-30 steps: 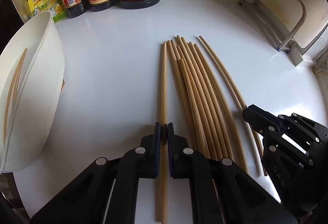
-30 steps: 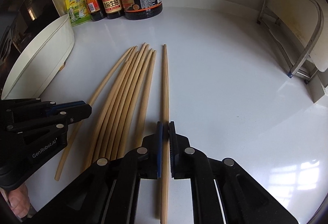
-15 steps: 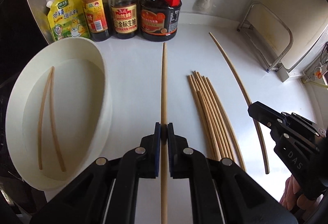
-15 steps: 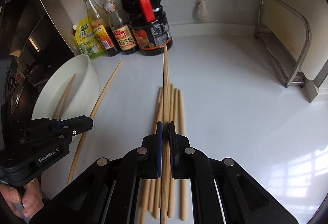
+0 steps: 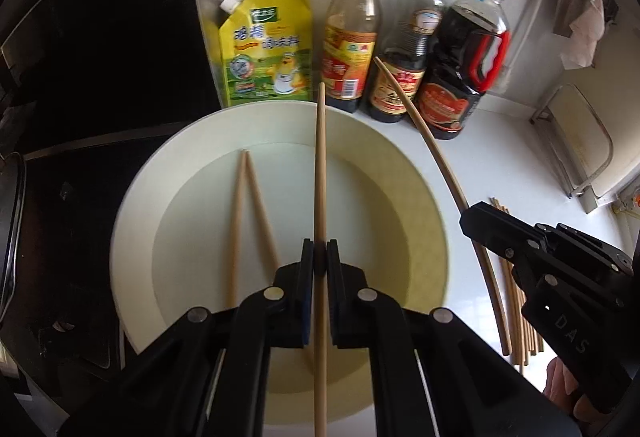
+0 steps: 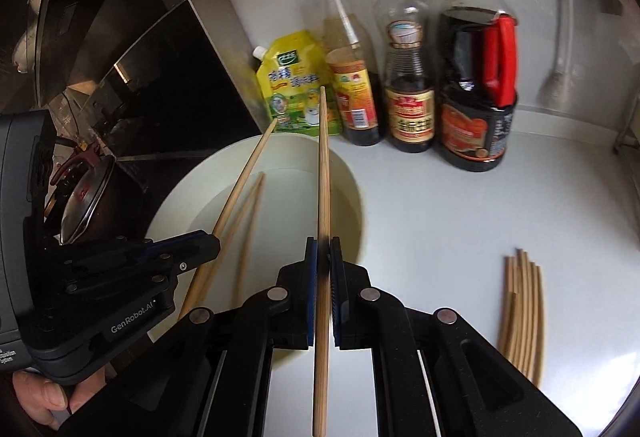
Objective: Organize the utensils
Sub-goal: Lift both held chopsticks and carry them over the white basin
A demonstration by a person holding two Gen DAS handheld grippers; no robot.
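Note:
My left gripper [image 5: 320, 253] is shut on a wooden chopstick [image 5: 320, 173], held above the white bowl [image 5: 132, 237]. Two chopsticks [image 5: 236, 221] lie inside that bowl. In the right wrist view my right gripper [image 6: 323, 251] is shut on another chopstick [image 6: 324, 165], whose tip reaches over the bowl's [image 6: 288, 153] right part. The right gripper [image 5: 466, 215] shows at the right of the left wrist view with its chopstick [image 5: 436, 157] beside the bowl. The left gripper [image 6: 214, 245] shows at the left of the right wrist view. Several loose chopsticks [image 6: 524, 313] lie on the white counter.
A yellow pouch [image 5: 268, 49] and three sauce bottles [image 5: 460, 57] stand just behind the bowl. A black stove [image 5: 80, 197] and a lidded pot [image 6: 84, 209] are on the left. A metal rack [image 5: 580, 149] stands at the far right. A person's fingers [image 6: 44, 397] hold the left gripper.
Both grippers have risen and swung left, each carrying its chopstick from the counter bundle. The left one now hangs over the bowl, the right one at its right side.

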